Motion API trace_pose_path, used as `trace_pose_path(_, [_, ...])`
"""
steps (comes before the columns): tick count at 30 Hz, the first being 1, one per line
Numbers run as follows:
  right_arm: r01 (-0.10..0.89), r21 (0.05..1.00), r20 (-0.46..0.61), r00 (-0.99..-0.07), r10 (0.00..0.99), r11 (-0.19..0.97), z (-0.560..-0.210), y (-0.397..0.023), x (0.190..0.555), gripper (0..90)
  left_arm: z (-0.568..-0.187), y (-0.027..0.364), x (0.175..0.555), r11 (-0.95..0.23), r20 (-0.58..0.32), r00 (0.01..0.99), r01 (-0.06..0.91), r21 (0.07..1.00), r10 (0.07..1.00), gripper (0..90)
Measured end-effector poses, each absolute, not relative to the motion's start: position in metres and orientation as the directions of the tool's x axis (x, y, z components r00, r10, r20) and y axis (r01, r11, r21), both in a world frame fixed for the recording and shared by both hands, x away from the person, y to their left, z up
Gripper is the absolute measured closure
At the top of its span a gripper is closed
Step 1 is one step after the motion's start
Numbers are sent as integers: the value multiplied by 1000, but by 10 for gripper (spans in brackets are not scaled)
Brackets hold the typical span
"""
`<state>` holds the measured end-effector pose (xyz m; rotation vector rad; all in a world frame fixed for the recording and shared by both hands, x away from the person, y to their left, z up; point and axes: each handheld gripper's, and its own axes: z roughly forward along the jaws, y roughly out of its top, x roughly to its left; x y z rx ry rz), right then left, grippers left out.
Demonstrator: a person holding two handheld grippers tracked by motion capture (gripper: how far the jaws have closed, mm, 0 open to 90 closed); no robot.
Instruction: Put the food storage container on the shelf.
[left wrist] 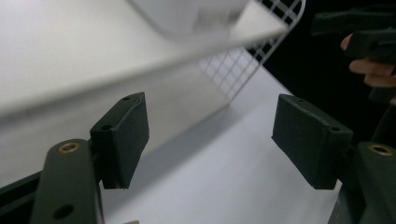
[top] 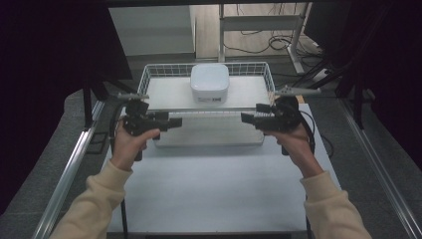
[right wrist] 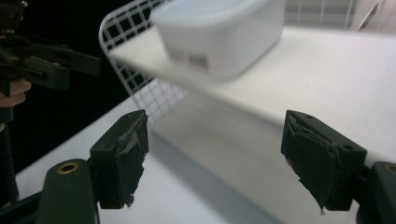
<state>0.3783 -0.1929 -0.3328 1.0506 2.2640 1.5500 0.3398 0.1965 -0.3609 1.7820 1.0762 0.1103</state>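
One white table (top: 214, 184) bears a wire basket (top: 149, 74); dark curtains surround.

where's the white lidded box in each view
High view: white box top centre, on the upper shelf inside the wire basket.
Left gripper view: top centre, blurred.
Right gripper view: top centre.
Shared landmark: the wire basket's grid wall beside it.

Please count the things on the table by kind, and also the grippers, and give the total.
White wire-mesh tray: 1
White rounded plastic box, standing in the tray: 1
Black hand-held grippers, jaws open, left and right: 2
Total: 4
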Motion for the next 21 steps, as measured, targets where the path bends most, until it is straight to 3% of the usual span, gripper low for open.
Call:
trace_pose_path(11, [444, 856, 179, -738, 651, 267, -410, -205, 320, 244, -425, 197, 294, -165, -303, 578, 620, 767, 758, 260])
trace_pose_path(21, [502, 816, 204, -714, 669, 286, -460, -215, 303, 248, -470, 194, 280, -225, -283, 564, 665, 712, 776, 256])
